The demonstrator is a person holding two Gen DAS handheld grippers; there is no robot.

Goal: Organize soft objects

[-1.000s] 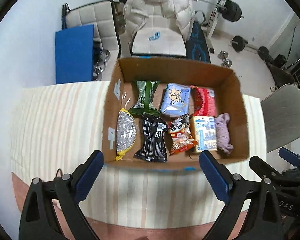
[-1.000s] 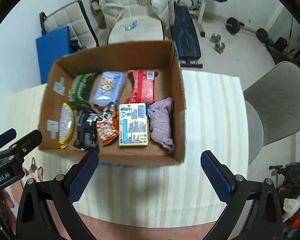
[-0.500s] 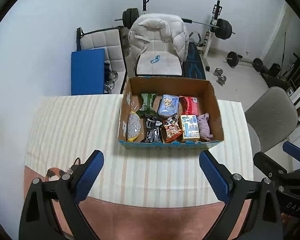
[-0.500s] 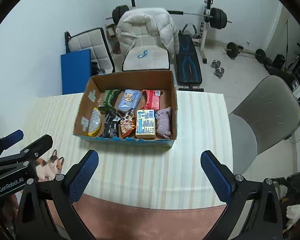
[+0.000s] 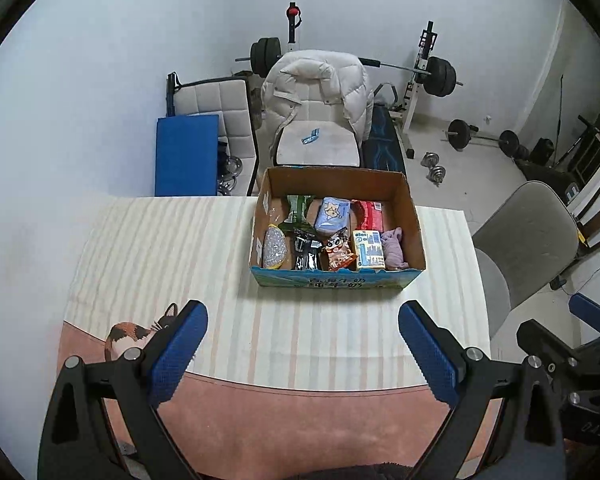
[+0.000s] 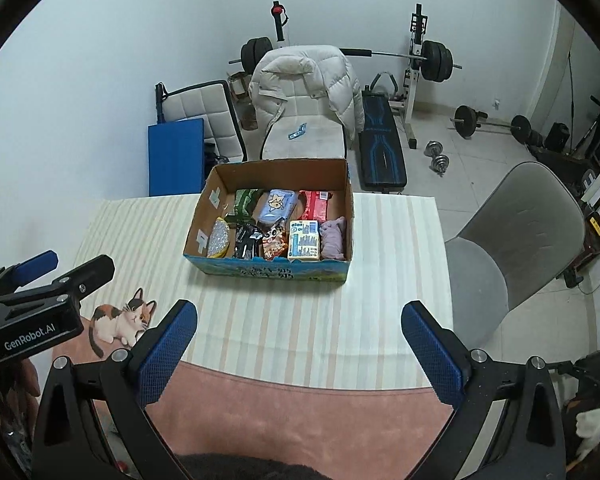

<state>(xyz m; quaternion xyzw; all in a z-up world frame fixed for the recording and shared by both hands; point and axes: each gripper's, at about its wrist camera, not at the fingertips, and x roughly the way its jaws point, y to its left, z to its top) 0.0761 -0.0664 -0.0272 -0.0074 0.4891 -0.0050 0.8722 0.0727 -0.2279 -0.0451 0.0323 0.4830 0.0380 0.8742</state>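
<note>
A: Fingers first — left gripper (image 5: pixel 303 344) spread wide, nothing between its blue pads; right gripper (image 6: pixel 299 342) likewise wide apart and empty. Both hang over the near edge of the counter (image 6: pixel 396 264), well apart from the box.

B: Box position?

A: Cardboard box (image 6: pixel 272 270) sits upright on the striped cloth toward the far side of the counter, open top. Inside, back row: green packet (image 6: pixel 245 200), light blue pack (image 6: pixel 278 205), red packet (image 6: pixel 315 205). Front row: silver-and-yellow sponge (image 6: pixel 219 241), black packet (image 6: pixel 247 240), orange snack bag (image 6: pixel 274 242), yellow-and-blue carton (image 6: pixel 305 240), mauve cloth (image 6: pixel 334 237) bunched against the right wall.

B: Anything loose outside the box?

A: Only a printed cat (image 6: pixel 120 320) on the cloth — near the left gripper.
</note>
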